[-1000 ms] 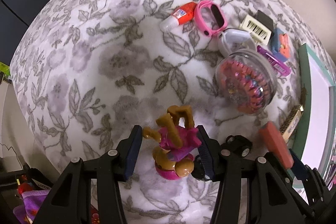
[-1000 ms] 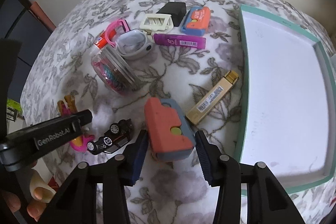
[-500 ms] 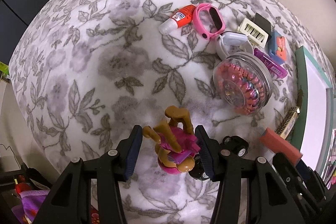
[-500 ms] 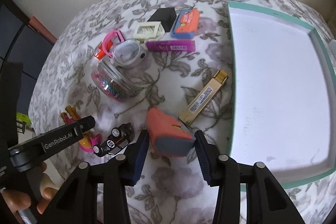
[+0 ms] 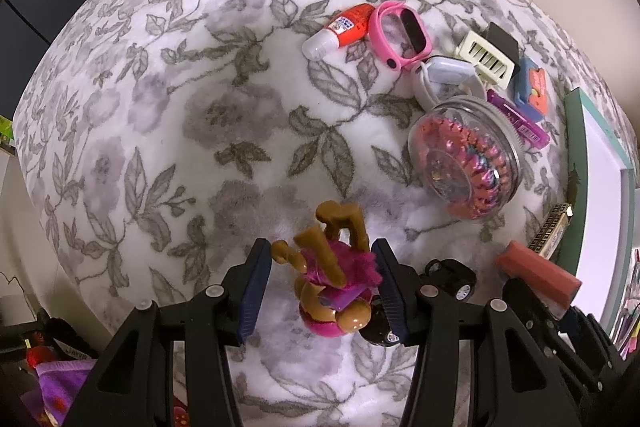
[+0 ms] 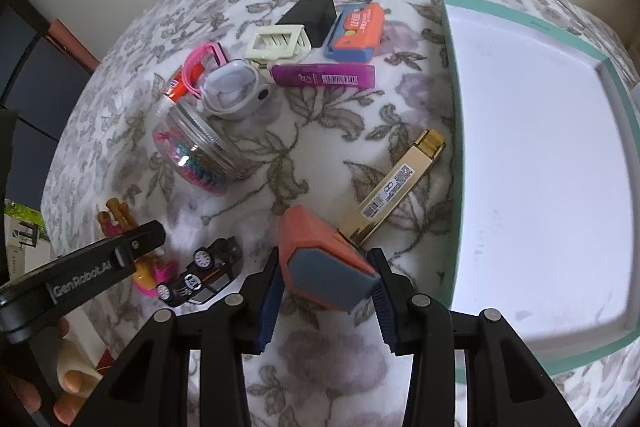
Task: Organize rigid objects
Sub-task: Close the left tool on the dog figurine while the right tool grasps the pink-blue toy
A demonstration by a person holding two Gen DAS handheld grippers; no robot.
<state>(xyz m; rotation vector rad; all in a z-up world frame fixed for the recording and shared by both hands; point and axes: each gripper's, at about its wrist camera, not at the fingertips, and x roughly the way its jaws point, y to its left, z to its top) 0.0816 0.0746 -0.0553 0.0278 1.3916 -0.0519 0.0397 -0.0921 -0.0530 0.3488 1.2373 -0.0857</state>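
- A doll in a magenta dress with tan limbs is seen at the far left of the flowered blanket, lying between the fingers of the left gripper. The left pad stands clear of it and the right pad is at the edge of the dress, so whether it is pinched cannot be told; the jaws stand half apart.
- A black toy car with white wheels is found just beside the doll, on its right.
- A clear jar full of coloured coils lies on its side further up the blanket; behind it a red glue tube, a pink watch band and a pale grey case are crowded together.
- A cream clip, a black block, a purple bar and a blue and orange box are grouped at the back.
- A salmon block with a grey-blue face is gripped between the pads of the right gripper, tilted and lifted off the blanket, while the jaws are closing on it.
- A gold bar with a barcode lies slantwise just beyond the block.
- A white tray with a teal rim is set at the far right.
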